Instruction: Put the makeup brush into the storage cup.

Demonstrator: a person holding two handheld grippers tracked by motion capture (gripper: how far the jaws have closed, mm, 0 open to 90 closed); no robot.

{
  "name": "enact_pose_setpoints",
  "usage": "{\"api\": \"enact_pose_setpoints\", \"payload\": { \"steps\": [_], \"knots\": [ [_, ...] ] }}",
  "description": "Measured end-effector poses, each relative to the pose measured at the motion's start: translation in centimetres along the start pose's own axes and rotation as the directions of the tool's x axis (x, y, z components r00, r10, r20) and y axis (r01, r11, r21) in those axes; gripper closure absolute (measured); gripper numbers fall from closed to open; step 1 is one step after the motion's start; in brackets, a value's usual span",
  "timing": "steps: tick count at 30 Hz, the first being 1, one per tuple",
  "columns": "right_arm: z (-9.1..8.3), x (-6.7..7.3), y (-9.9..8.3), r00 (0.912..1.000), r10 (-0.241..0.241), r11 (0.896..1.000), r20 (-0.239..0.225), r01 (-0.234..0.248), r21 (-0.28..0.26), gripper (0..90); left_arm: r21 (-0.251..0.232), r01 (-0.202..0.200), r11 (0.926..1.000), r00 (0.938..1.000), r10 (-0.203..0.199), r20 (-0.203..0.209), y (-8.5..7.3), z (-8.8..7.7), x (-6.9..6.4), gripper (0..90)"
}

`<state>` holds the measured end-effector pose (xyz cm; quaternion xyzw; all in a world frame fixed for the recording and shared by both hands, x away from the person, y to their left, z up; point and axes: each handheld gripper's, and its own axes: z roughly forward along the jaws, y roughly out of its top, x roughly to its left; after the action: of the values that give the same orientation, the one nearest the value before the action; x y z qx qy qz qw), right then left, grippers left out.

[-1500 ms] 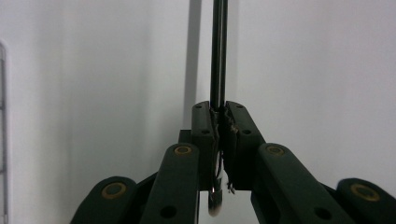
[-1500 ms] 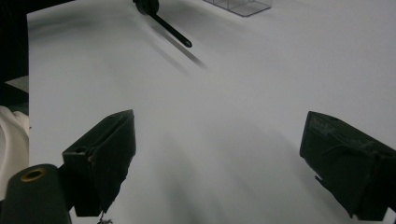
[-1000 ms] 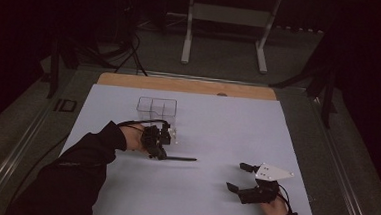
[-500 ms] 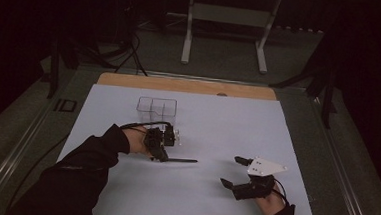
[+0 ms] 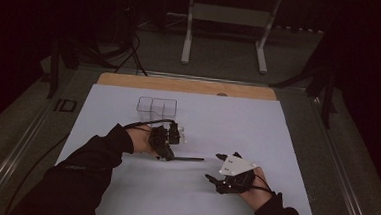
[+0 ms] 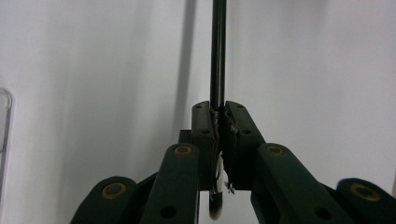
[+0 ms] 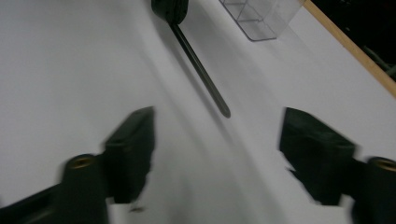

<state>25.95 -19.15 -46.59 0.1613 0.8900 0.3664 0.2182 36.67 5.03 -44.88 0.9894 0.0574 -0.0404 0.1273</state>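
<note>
My left gripper is shut on a thin black brush, near its bristle end. The brush's handle sticks out to the right, low over the white sheet. My right gripper hovers just right of the handle's free end, pointing at it. Its jaws have just been closing and still stand wide apart, with nothing between the pads. The handle tip lies just ahead of the gap. The left gripper shows at the top of the right gripper view.
A clear, divided plastic box stands on the sheet behind my left hand. The table's wooden far edge borders the sheet. Metal stand legs rise on the floor beyond.
My right gripper has moved left toward the free end of the brush handle, and its jaws look narrower. The left gripper and brush have stayed put.
</note>
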Motion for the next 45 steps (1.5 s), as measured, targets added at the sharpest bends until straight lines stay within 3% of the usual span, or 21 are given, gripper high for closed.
{"api": "enact_pose_setpoints", "payload": {
  "steps": [4, 9, 10, 16, 21, 22, 25, 27, 28, 29, 31, 34, 35, 36, 37, 38, 39, 40, 42, 43, 45],
  "knots": [
    [0.8, 0.4, 0.2, 0.993, -0.095, 0.994, 0.07, 0.09, 0.067, 37.6, -0.017, 0.003, 0.9998, 1.0, -0.003, 0.0, 0.6, -0.1, -0.2, 85.0],
    [1.7, 0.6, 0.1, 0.9855, -0.145, 0.981, 0.087, 0.132, 0.144, 38.6, -0.027, -0.015, 0.9995, 0.9999, 0.015, -0.005, 1.1, -0.3, -0.6, 85.1],
    [2.3, 0.5, 0.0, 0.9816, -0.17, 0.971, 0.087, 0.151, 0.184, 42.0, -0.036, -0.021, 0.9991, 0.9998, 0.021, 0.003, 1.4, -0.3, -0.8, 85.1],
    [3.1, 0.3, 0.2, 0.9774, -0.205, 0.958, 0.053, 0.189, 0.215, 52.0, -0.038, -0.038, 0.9985, 0.9991, 0.039, 0.019, 2.1, 0.0, -1.2, 85.1],
    [3.9, 0.7, 0.6, 0.9661, -0.257, 0.938, 0.022, 0.244, 0.246, 59.7, -0.05, -0.068, 0.9965, 0.9973, 0.069, 0.026, 2.4, 0.0, -1.5, 85.1],
    [4.0, 0.8, 0.7, 0.9649, -0.262, 0.936, 0.022, 0.248, 0.248, 61.5, -0.046, -0.072, 0.9963, 0.9963, 0.074, 0.044, 2.6, 0.1, -1.7, 85.1],
    [4.3, 1.0, 0.8, 0.962, -0.273, 0.93, 0.007, 0.262, 0.259, 68.7, -0.032, -0.086, 0.9957, 0.9955, 0.088, 0.038, 2.7, 0.2, -1.8, 85.1],
    [4.4, 1.0, 0.9, 0.9606, -0.278, 0.928, 0.001, 0.268, 0.26, 68.7, -0.032, -0.086, 0.9957, 0.9955, 0.088, 0.038, 2.7, 0.2, -1.8, 85.1],
    [4.5, 1.1, 0.9, 0.9511, -0.309, 0.916, -0.009, 0.3, 0.265, 78.7, -0.028, -0.078, 0.9966, 0.9965, 0.079, 0.029, 2.7, 0.2, -1.8, 85.1],
    [4.5, 1.2, 0.9, 0.949, -0.315, 0.914, -0.017, 0.308, 0.264, 81.2, -0.028, -0.078, 0.9966, 0.9965, 0.079, 0.029, 2.7, 0.2, -1.8, 85.0],
    [4.6, 1.3, 1.0, 0.9393, -0.341, 0.902, -0.034, 0.337, 0.27, 82.9, -0.024, -0.083, 0.9963, 0.9956, 0.084, 0.043, 2.7, 0.3, -1.8, 85.1],
    [4.6, 1.5, 0.9, 0.9358, -0.35, 0.896, -0.04, 0.347, 0.275, 83.4, -0.016, -0.094, 0.9954, 0.9939, 0.095, 0.056, 2.7, 0.5, -1.8, 85.0],
    [4.6, 1.7, 0.9, 0.9343, -0.351, 0.895, -0.061, 0.354, 0.27, 83.9, -0.041, -0.135, 0.99, 0.9908, 0.135, 0.006, 2.5, 0.6, -2.2, 83.7],
    [4.6, 1.5, 0.9, 0.93, -0.362, 0.889, -0.063, 0.365, 0.275, 83.9, -0.054, -0.123, 0.991, 0.992, 0.124, 0.024, 2.5, 0.5, -2.1, 78.7],
    [4.5, 1.4, 0.8, 0.9301, -0.361, 0.889, -0.069, 0.365, 0.277, 83.9, -0.054, -0.123, 0.991, 0.992, 0.124, 0.024, 2.5, 0.5, -2.1, 68.7],
    [4.5, 1.4, 0.8, 0.9301, -0.361, 0.889, -0.069, 0.365, 0.277, 83.9, -0.067, -0.148, 0.9866, 0.9889, 0.148, -0.003, 2.4, 0.4, -2.3, 68.7],
    [4.5, 1.4, 0.8, 0.9301, -0.361, 0.889, -0.069, 0.365, 0.277, 83.9, -0.067, -0.148, 0.9866, 0.9889, 0.148, -0.003, 2.4, 0.4, -2.3, 63.5],
    [4.5, 1.3, 0.8, 0.9365, -0.343, 0.896, -0.071, 0.349, 0.273, 83.9, -0.09, -0.139, 0.9862, 0.9902, 0.139, -0.013, 2.2, 0.1, -2.3, 63.5],
    [4.2, 0.8, 0.8, 0.937, -0.341, 0.897, -0.078, 0.349, 0.272, 83.9, -0.125, -0.127, 0.984, 0.9919, 0.124, -0.029, 2.1, -0.3, -2.2, 58.4],
    [4.1, 0.7, 0.8, 0.9444, -0.32, 0.906, -0.076, 0.328, 0.266, 83.9, -0.154, -0.117, 0.9812, 0.9931, 0.113, -0.03, 2.0, -0.5, -2.2, 58.2],
    [3.9, 0.7, 0.9, 0.9442, -0.32, 0.906, -0.078, 0.329, 0.266, 83.9, -0.179, -0.11, 0.9777, 0.9937, 0.105, -0.037, 1.8, -0.8, -2.2, 51.2]
  ]
}}
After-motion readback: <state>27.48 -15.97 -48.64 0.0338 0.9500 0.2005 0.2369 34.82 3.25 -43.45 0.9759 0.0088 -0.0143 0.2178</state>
